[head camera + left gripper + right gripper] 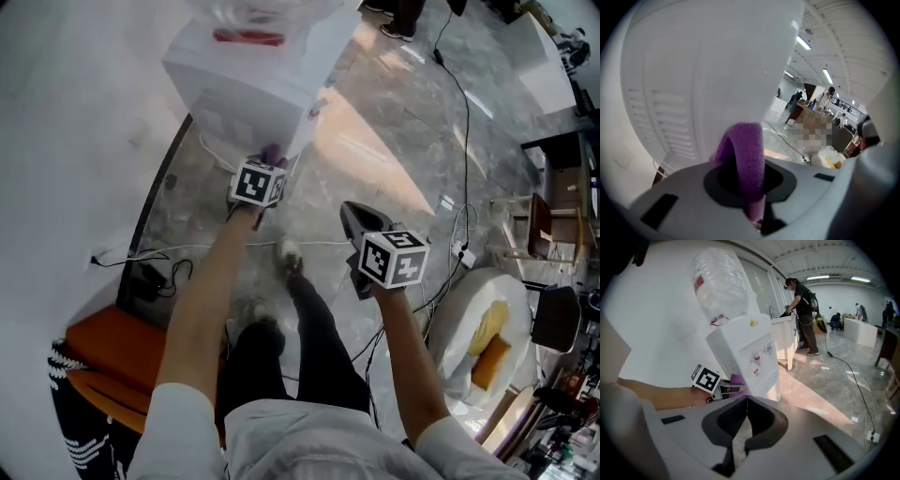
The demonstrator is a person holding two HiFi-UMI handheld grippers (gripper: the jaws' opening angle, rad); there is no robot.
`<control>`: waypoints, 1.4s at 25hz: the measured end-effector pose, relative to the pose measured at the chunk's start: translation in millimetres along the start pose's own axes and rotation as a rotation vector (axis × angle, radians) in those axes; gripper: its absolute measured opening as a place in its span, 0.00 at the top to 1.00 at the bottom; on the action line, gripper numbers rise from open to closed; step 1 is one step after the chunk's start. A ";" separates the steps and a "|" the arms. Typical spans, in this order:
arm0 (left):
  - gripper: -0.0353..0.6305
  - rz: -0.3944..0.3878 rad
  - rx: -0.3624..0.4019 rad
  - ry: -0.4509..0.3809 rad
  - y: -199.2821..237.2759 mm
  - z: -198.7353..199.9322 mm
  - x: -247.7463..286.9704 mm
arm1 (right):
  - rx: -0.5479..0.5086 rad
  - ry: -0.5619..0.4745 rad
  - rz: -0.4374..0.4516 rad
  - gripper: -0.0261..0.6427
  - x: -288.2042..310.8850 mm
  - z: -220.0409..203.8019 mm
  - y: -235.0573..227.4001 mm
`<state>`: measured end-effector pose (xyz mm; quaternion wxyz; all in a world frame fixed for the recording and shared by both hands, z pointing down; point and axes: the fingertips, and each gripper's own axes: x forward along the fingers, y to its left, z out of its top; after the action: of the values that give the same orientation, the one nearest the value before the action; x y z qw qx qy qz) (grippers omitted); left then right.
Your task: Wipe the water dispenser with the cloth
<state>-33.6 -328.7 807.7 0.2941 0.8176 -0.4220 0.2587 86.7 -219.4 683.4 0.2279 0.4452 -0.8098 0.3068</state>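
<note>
Left gripper point(267, 161) point(751, 187): your jaws pinch the purple cloth point(745, 154) point(273, 153), which stands up between them.
Cloth: its folded end presses on the white side wall of the water dispenser point(253, 84) point(717, 70) point(750, 357), low down.
Right gripper point(361, 220) point(746, 420): your jaws meet, nothing between them, apart from the water dispenser, over the marble floor point(394, 141).

Bottle point(258, 14) cut off by head view's top edge. Cloth point(273, 153) mostly hidden behind left gripper point(269, 161); only a purple tip shows. Contact with dispenser point(244, 103): cannot tell.
</note>
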 end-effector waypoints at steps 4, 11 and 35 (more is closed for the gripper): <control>0.87 -0.019 0.018 -0.049 -37.2 24.5 -27.8 | 0.000 0.000 -0.026 0.94 -45.3 8.6 3.8; 0.87 -0.005 0.012 -0.163 -87.5 69.9 -135.2 | -0.027 -0.072 -0.014 0.94 -128.4 63.6 27.4; 0.87 0.202 0.417 -0.653 -213.8 187.3 -550.1 | -0.536 -0.530 0.023 0.94 -359.7 235.0 195.1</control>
<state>-101.3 -63.2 252.4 -0.0547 0.8533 -0.5101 0.0931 75.9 -93.7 228.7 0.1153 0.4244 -0.8972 -0.0393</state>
